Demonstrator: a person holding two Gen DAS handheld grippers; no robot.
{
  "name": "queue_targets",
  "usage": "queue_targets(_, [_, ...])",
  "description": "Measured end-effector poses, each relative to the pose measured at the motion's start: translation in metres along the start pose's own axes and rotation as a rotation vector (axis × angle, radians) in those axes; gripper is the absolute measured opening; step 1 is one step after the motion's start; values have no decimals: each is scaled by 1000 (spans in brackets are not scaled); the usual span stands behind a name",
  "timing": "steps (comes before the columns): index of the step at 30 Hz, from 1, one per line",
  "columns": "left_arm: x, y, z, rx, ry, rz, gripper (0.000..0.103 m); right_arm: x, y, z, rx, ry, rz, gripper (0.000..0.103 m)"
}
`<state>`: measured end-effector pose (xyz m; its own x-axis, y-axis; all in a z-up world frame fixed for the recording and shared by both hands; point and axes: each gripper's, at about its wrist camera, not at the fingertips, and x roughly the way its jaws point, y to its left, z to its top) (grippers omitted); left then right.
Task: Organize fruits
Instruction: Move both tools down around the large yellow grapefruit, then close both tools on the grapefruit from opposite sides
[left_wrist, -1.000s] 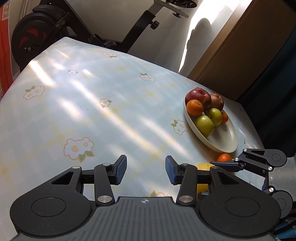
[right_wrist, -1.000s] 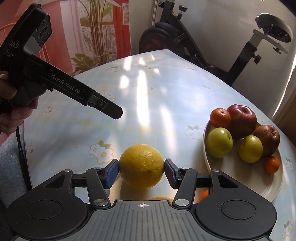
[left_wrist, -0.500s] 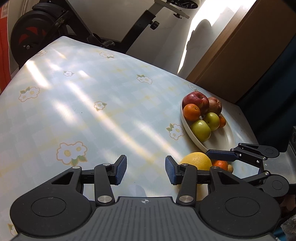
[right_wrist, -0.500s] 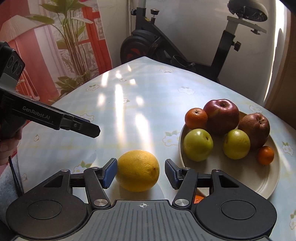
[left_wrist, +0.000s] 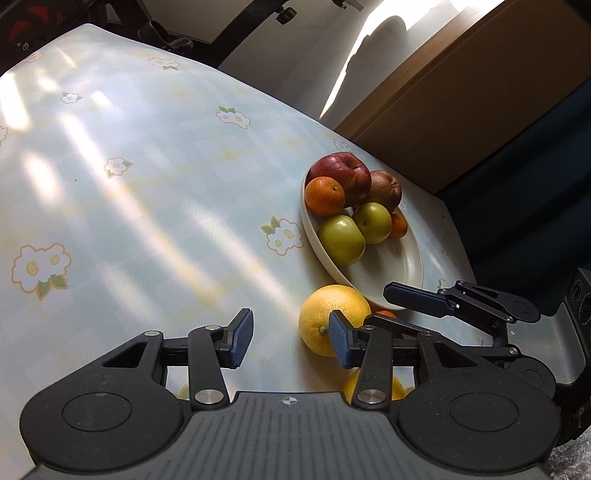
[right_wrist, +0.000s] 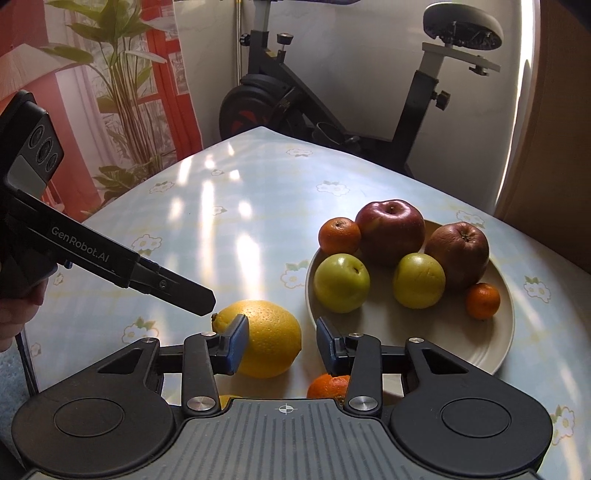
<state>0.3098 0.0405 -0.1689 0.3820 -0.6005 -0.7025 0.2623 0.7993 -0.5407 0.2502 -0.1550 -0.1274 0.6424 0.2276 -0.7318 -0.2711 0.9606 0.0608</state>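
Note:
A large yellow citrus (right_wrist: 271, 343) lies on the flowered tablecloth beside a cream plate (right_wrist: 498, 354). The plate holds a red apple (right_wrist: 391, 229), a brownish apple (right_wrist: 458, 254), two green apples (right_wrist: 341, 282) and two mandarins (right_wrist: 482, 301). My right gripper (right_wrist: 282, 345) is closing its jaws. Its left pad overlaps the citrus, its right pad stands clear, and nothing is pressed. A loose mandarin (right_wrist: 327, 386) sits under it. My left gripper (left_wrist: 290, 339) is open over bare cloth, with the citrus (left_wrist: 325, 314) just behind its right finger.
An exercise bike (right_wrist: 280, 99) stands past the table's far edge, and a brown cabinet (left_wrist: 461, 96) at the right. Part of another yellow fruit (left_wrist: 369, 386) shows under the left gripper. A hand (right_wrist: 14, 317) holds the left gripper (right_wrist: 201, 301).
The right jaws have narrowed, and the citrus that sat between them now lies off to the left pad. The left gripper has drifted toward the citrus and plate, which look larger.

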Motion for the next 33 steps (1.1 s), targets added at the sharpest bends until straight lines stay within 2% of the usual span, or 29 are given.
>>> queue_targets(6, [8,-10,1,-24,-11,-36,44,0,-4,-2,24,-15,5,37])
queue_targets(8, [12,-14,1,-19,-3,-49,35,1,-5,-3,29,-22,4,37])
queue_targets(13, [17,-10,1,-54,11,-67,30,0,-9,-4,60,-34,-11,37])
queue_targets(25, [17,-4,17,-89,-36,2,30,6,-1,-11,-26,28,18,37])
queue_targets(29, [17,2,21,-116,-59,30,30,17,1,-7,-14,53,51,37])
queue_targets(33, [19,5,24,-126,-61,25,30,30,1,-5,4,75,57,37])
